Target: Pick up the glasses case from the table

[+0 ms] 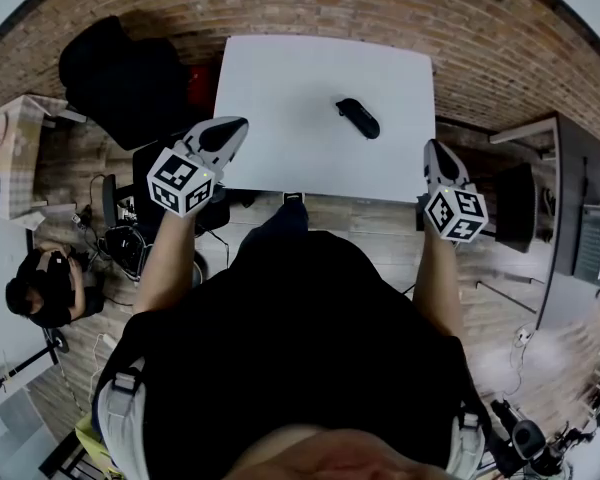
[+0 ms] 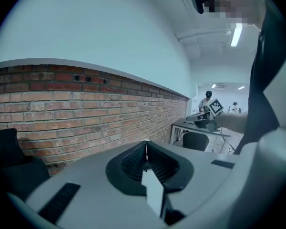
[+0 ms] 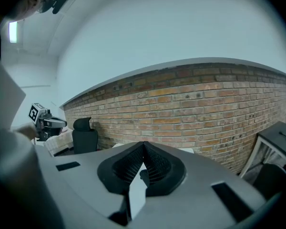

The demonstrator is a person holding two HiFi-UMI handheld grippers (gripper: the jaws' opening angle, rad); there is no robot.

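Rough red-brown brick wall [image 1: 310,3] curves across the top of the frame, with a wood-plank floor below it. At upper centre stands a smooth white rectangular counter [image 1: 280,98]. The glasses case [image 1: 358,118] lies on it, right of centre. It is black, oblong and rounded, its inside not visible, and it is well apart from both grippers. The left gripper [image 1: 232,128] hangs over the counter's lower left edge, ribbed jaws pressed together on nothing. The right gripper [image 1: 435,148], at the lower right corner, is likewise clenched and empty. A black padded chair [image 1: 120,78] sits at upper left.
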